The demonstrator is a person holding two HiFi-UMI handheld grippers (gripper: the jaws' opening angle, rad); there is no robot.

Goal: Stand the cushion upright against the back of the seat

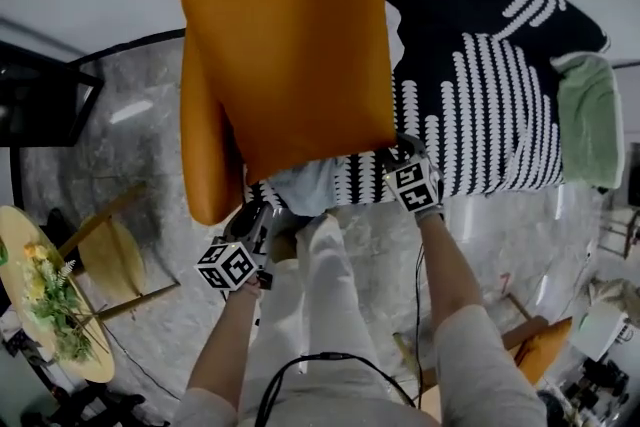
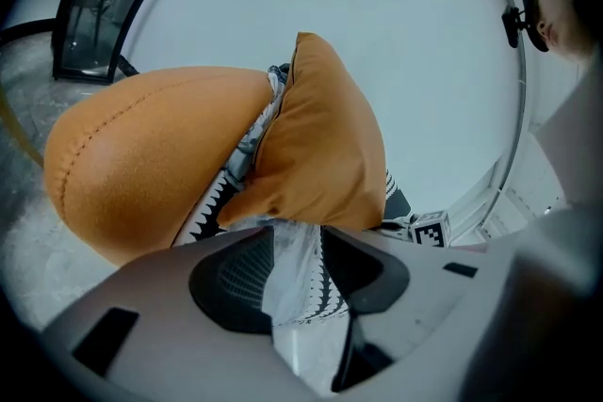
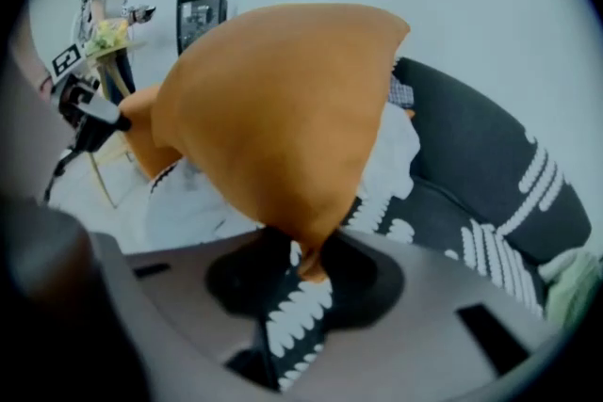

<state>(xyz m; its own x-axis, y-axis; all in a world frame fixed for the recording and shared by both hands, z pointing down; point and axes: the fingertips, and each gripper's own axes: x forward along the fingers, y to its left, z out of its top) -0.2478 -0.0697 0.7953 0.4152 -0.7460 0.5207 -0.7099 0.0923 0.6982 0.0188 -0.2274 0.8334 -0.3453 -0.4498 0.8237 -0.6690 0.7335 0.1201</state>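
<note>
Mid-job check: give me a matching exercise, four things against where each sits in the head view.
1 orange square fabric cushion
2 black throw with white dashes
3 pale green fabric piece
4 round yellow table with flowers

A lower left edge
B far right, beside the throw
C spread out, right of centre
D lifted, top centre

Pairs: 1-D, 2-C, 3-B, 4-A
</note>
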